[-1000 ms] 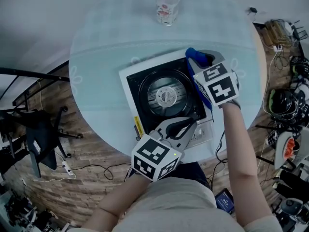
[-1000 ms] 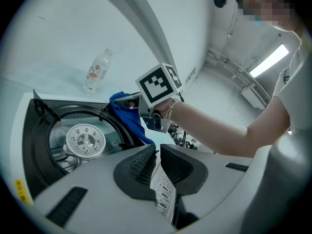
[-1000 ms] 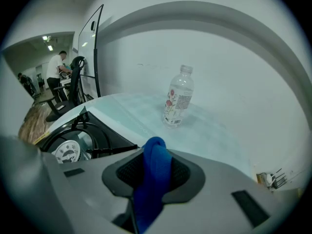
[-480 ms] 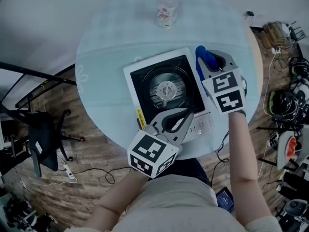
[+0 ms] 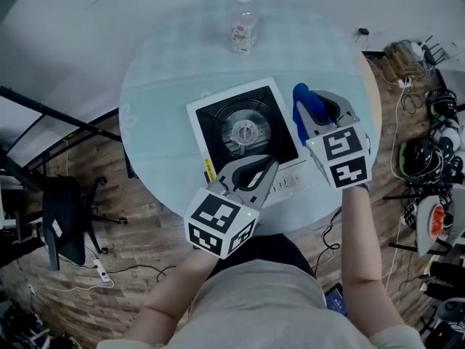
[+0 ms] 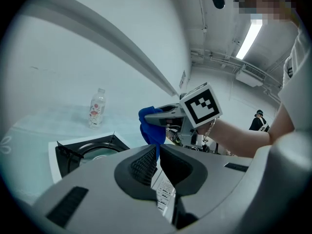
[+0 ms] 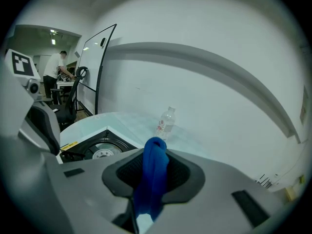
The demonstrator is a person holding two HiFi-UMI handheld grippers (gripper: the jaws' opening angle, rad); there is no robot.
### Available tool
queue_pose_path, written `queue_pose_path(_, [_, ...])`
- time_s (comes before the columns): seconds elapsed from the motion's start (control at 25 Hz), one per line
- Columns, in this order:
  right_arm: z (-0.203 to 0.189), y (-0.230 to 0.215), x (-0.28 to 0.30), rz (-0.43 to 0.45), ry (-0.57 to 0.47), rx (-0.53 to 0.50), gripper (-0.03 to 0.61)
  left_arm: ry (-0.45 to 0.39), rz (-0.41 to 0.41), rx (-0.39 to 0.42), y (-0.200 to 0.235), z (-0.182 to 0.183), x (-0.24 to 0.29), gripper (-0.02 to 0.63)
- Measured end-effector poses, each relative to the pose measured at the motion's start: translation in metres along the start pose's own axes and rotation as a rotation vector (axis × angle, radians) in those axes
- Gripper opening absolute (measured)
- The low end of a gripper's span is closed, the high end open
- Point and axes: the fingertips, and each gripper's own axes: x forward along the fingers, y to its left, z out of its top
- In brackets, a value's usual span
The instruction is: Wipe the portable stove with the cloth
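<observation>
The portable stove (image 5: 245,129) has a white body and a black top with a round burner, and sits in the middle of the round glass table (image 5: 167,71). My right gripper (image 5: 304,104) hangs just right of the stove, shut on a blue cloth (image 5: 305,100) that bunches between its jaws (image 7: 153,179). In the left gripper view the cloth (image 6: 151,128) hangs clear above the table. My left gripper (image 5: 270,167) is over the stove's front right corner, shut with nothing in it. The stove (image 6: 87,150) lies below its tips.
A clear plastic bottle (image 5: 243,26) stands at the table's far edge. A black chair (image 5: 62,209) is on the floor at left. Cables and gear (image 5: 429,151) crowd the floor at right. A person (image 7: 51,72) stands by a whiteboard in the background.
My right gripper has moved with the cloth from the stove's right side to just past its right edge. The left gripper stayed at the stove's front. The head camera rose.
</observation>
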Motion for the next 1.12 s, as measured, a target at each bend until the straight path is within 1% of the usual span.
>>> queue_pose_path(0.24, [0.02, 0.009, -0.054, -0.014, -0.075, 0.016, 0.104, -0.034, 0.012, 0.047, -0.009, 0.012, -0.01, 0.038])
queue_pose_path(0.52, [0.065, 0.021, -0.108, -0.049, -0.212, -0.044, 0.104, -0.096, 0.039, 0.076, -0.009, 0.031, -0.029, 0.038])
queue_pose_path(0.64, [0.074, 0.027, -0.128, -0.038, -0.261, -0.033, 0.104, -0.122, 0.047, 0.085, -0.013, 0.037, -0.037, 0.038])
queue_pose_path(0.72, [0.075, 0.03, -0.14, -0.017, -0.29, -0.012, 0.104, -0.143, 0.052, 0.089, -0.017, 0.043, -0.041, 0.038])
queue_pose_path(0.84, [0.069, 0.036, -0.153, 0.002, -0.303, 0.017, 0.104, -0.17, 0.052, 0.094, -0.02, 0.05, -0.046, 0.038])
queue_pose_path(1.0, [0.055, 0.045, -0.164, 0.025, -0.312, 0.058, 0.104, -0.181, 0.046, 0.112, -0.027, 0.052, -0.05, 0.038])
queue_pose_path(1.12, [0.047, 0.049, -0.171, 0.082, -0.346, 0.133, 0.103, -0.183, 0.018, 0.117, -0.037, 0.051, -0.05, 0.038])
